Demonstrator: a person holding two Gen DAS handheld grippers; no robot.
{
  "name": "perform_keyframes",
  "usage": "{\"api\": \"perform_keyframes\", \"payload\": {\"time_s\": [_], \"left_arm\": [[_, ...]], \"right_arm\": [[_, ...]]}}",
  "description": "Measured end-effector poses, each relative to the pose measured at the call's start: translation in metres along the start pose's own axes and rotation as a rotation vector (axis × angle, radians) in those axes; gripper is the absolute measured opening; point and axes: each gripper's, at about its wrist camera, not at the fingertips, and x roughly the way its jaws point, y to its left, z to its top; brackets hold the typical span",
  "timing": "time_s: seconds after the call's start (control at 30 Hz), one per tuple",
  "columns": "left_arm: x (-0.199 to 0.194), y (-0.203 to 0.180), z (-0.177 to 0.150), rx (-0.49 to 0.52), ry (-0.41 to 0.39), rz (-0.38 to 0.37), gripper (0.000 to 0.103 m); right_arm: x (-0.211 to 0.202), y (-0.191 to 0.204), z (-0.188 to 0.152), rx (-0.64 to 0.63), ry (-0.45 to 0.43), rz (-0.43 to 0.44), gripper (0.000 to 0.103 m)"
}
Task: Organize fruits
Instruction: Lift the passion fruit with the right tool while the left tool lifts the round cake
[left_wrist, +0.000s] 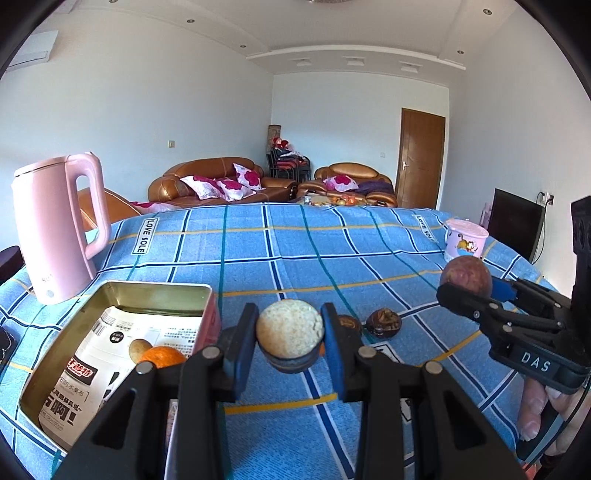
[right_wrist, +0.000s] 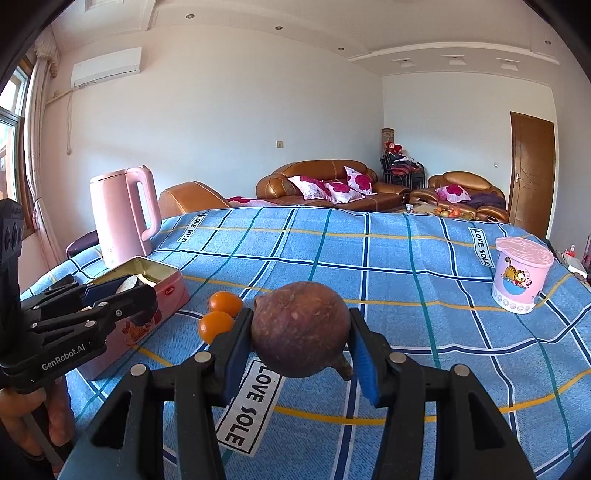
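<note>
Above the worktop's near edge, our left gripper (left_wrist: 290, 334) clamps a pale round fruit (left_wrist: 290, 328), our right gripper (right_wrist: 299, 339) a brown fruit (right_wrist: 301, 328); next, we judge, each goes into the tin (left_wrist: 155, 290).

Left wrist view: low over the tabletop (left_wrist: 332, 251), facing the sofa (left_wrist: 214, 181), close behind its tongs (left_wrist: 290, 336).
Right wrist view: same heading, from further right.
Shared: pink kettle (right_wrist: 123, 214), tin (right_wrist: 162, 291), each other's tongs.
</note>
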Motion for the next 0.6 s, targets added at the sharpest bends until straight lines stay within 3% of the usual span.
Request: {"api": "perform_keyframes", "payload": {"time_s": [0.6], "left_arm": [[-0.011,-0.003,-0.001,0.015,-0.056,0.01,0.036]], "right_arm": [[-0.013,0.004,-0.003,-0.019,-0.06,-0.009,0.052]]}}
